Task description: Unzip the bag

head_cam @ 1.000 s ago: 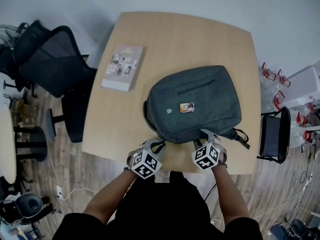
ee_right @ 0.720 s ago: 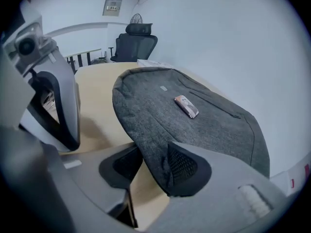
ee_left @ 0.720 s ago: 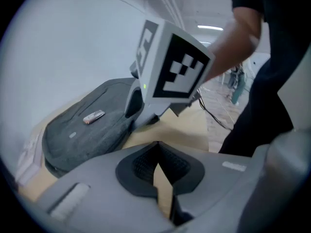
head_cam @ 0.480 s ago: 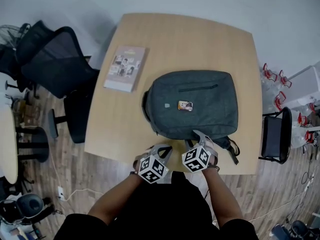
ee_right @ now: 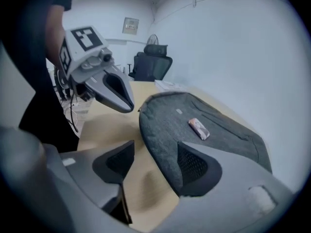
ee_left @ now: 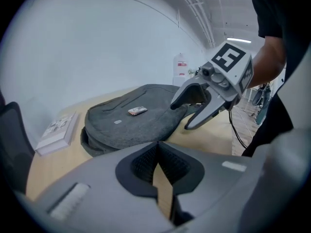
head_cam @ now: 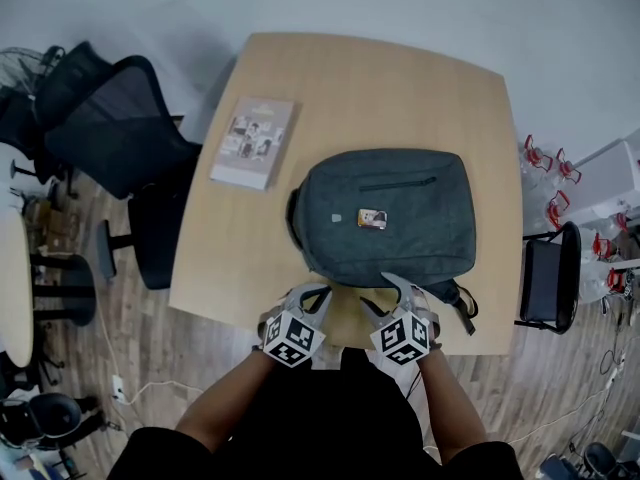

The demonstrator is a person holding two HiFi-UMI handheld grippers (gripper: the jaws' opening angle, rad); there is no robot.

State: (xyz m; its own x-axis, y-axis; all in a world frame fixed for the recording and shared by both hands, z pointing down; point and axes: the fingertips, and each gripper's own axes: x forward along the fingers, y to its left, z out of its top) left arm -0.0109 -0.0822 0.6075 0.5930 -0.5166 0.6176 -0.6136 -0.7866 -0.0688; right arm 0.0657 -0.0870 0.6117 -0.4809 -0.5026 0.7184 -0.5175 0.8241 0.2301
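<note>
A grey backpack (head_cam: 385, 216) lies flat on the wooden table (head_cam: 400, 88), with a small orange-and-white tag (head_cam: 373, 218) on its top face. Both grippers hover at the bag's near edge, in front of the person. My left gripper (head_cam: 315, 290) has its jaws together, and its own view shows nothing between them (ee_left: 158, 166). My right gripper (head_cam: 380, 290) has just been opening and stands open. In the right gripper view, the bag's near edge (ee_right: 160, 144) lies between the spread pads (ee_right: 199, 166), and neither pad presses on it. The zipper pull cannot be made out.
A book (head_cam: 253, 141) lies on the table's left part. Black office chairs (head_cam: 115, 133) stand off the left side and a dark chair (head_cam: 548, 273) off the right. The table's front edge (head_cam: 340, 333) runs just under both grippers.
The right gripper slid left along the bag's near edge, then drew back toward the person with its jaws wider. The bag turned squarer to the table. The left gripper shifted slightly.
</note>
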